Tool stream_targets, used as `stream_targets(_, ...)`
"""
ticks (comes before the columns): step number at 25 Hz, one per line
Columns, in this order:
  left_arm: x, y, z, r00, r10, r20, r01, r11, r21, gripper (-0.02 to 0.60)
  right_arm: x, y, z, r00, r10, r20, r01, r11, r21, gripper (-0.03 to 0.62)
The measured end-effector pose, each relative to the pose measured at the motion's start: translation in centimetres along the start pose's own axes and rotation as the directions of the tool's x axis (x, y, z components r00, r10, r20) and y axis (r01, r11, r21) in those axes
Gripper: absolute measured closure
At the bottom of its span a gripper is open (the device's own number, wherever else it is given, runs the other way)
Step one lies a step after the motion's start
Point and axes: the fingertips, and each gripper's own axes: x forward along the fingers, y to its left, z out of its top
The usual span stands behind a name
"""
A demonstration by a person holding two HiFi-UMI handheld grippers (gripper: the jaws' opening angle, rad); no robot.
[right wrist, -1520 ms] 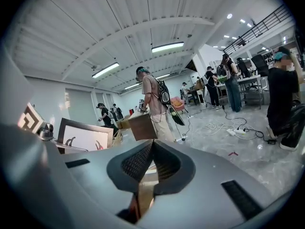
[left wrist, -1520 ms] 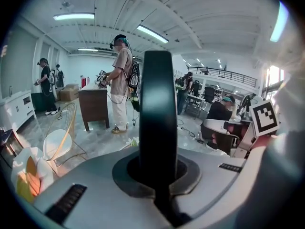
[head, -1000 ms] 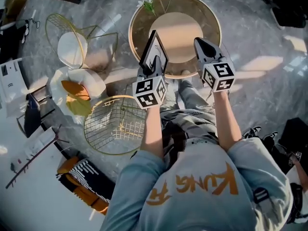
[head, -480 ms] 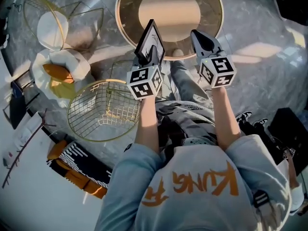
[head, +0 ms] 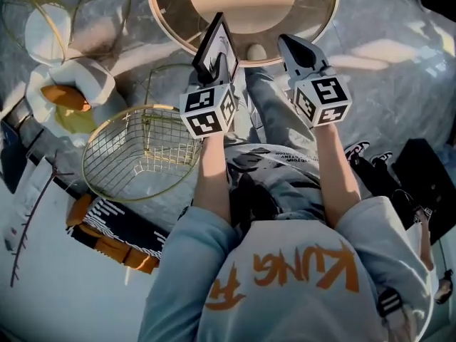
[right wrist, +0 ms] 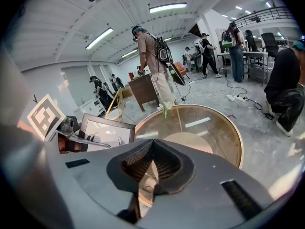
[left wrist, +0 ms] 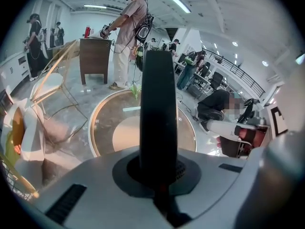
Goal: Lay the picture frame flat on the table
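Here, the picture frame (head: 217, 47) is off the bench, tilted steeply on edge and pinched by the fingers of your left gripper (head: 219, 68). In the left gripper view the picture frame (left wrist: 158, 113) appears edge-on as a dark upright bar, with the left gripper (left wrist: 158, 173) clamped on its lower edge. In the right gripper view its printed face (right wrist: 106, 132) is turned toward your right side. It has not yet been laid flat.

Your right gripper (head: 290, 46) is held beside the frame, apart from it. Its fingers are pressed together at the tips with nothing between them, as the right gripper (right wrist: 151, 144) shows in its own view.

Both grippers are held over the near rim of the round, glass-topped bench (head: 162, 28), which has a pale disc under the glass. A small green sprig (right wrist: 165, 109) stands at the far rim of the bench (right wrist: 236, 142).

On the floor to your left sits a gold wire basket (head: 139, 152). Beyond it lies a white cushion (head: 68, 84) bearing an orange object. Across the room, a standing person (right wrist: 153, 66) faces a brown cabinet (right wrist: 143, 92).
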Motion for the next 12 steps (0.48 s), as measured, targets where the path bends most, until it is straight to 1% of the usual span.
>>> stream_targets(7, 2.6, 1.3, -2.3, 0.999, -0.024, -0.032, 0.024, 1.000, 0.005, 0.555, 2.5, -0.5, -3.4, 0.999, 0.013, -0.041, -0.013, 1.000, -0.006, 0.597)
stream_targets(12, 3.9, 1.3, -4.1, 0.994, -0.098, -0.047, 0.098, 0.995, -0.003, 0.555, 3.8, 0.0, -5.8, 0.997, 0.022, -0.079, -0.023, 1.000, -0.013, 0.597)
